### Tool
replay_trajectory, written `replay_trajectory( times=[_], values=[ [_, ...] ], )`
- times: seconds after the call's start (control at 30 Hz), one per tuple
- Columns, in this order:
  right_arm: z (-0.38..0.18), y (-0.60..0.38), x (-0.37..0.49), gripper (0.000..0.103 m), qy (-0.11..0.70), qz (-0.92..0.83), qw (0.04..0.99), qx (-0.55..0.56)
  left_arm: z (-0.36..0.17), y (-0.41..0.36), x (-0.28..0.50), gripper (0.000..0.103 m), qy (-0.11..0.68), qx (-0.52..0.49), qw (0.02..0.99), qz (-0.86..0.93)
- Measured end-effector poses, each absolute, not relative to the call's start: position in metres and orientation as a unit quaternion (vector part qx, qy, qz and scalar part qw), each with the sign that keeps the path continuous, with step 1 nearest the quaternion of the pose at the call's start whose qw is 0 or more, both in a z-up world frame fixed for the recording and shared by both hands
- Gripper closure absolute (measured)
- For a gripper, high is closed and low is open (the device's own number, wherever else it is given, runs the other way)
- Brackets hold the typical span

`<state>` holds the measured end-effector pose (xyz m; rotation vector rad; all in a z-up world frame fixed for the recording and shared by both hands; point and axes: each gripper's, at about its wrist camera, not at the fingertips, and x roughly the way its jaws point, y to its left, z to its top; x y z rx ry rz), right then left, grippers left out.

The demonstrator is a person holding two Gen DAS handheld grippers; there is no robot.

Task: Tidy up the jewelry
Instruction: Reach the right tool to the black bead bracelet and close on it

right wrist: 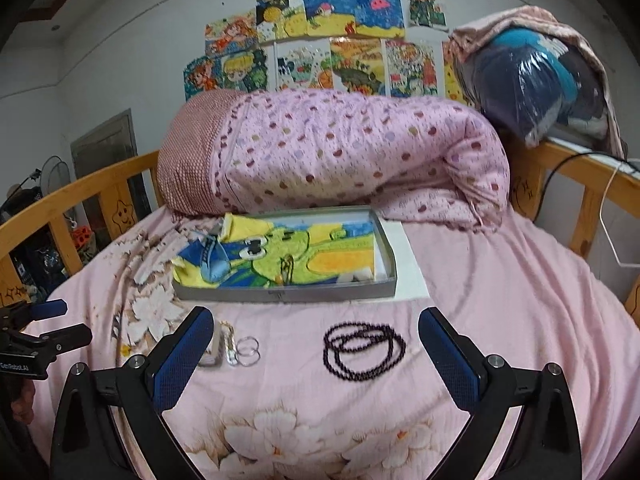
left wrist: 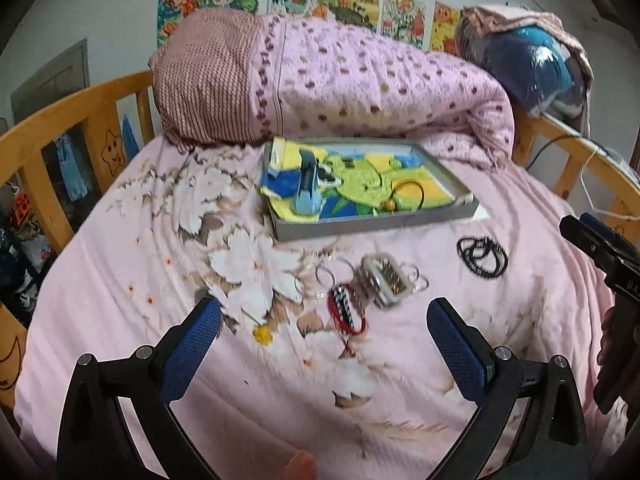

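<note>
Right claw is spread wide with nothing in it, and the black bead necklace sits dead center between its fingers; left claw is also gaping, empty.

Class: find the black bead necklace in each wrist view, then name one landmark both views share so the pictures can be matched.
Left wrist: black bead necklace lies right of centre on the sheet, below the tray's right corner.
Right wrist: necklace lies centre, between the open fingers.
Shared landmark: the grey tray.

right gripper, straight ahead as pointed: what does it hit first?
Probably the black bead necklace, coiled on the pink bedsheet between the open right gripper fingers. Beyond it stands the gray tray. Depth is uncertain in the fisheye view.
</note>
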<state>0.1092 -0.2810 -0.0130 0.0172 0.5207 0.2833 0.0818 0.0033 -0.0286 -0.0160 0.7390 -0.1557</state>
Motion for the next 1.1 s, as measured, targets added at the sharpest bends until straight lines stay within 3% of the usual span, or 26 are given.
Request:
replay_trajectory(
  times=[0.5,0.97,1.07,1.1],
  values=[
    [-0.060,-0.294,0.143,0.000,0.357,0.139,0.924,0.008,-0.056,-0.022,0.115,0.002,0.407,0.001,0.904,-0.133],
    [-0.091,-0.312,0.195,0.000,0.399,0.135,0.906,0.040,-0.079,-0.035,0.172,0.003,0.423,-0.049,0.891,-0.159],
    [-0.096,-0.313,0.207,0.000,0.404,0.138,0.903,0.050,-0.081,-0.028,0.175,0.020,0.425,-0.070,0.889,-0.153],
    [-0.098,-0.313,0.210,0.000,0.406,0.137,0.902,0.053,-0.083,-0.026,0.175,0.030,0.430,-0.076,0.887,-0.153]
  ],
)
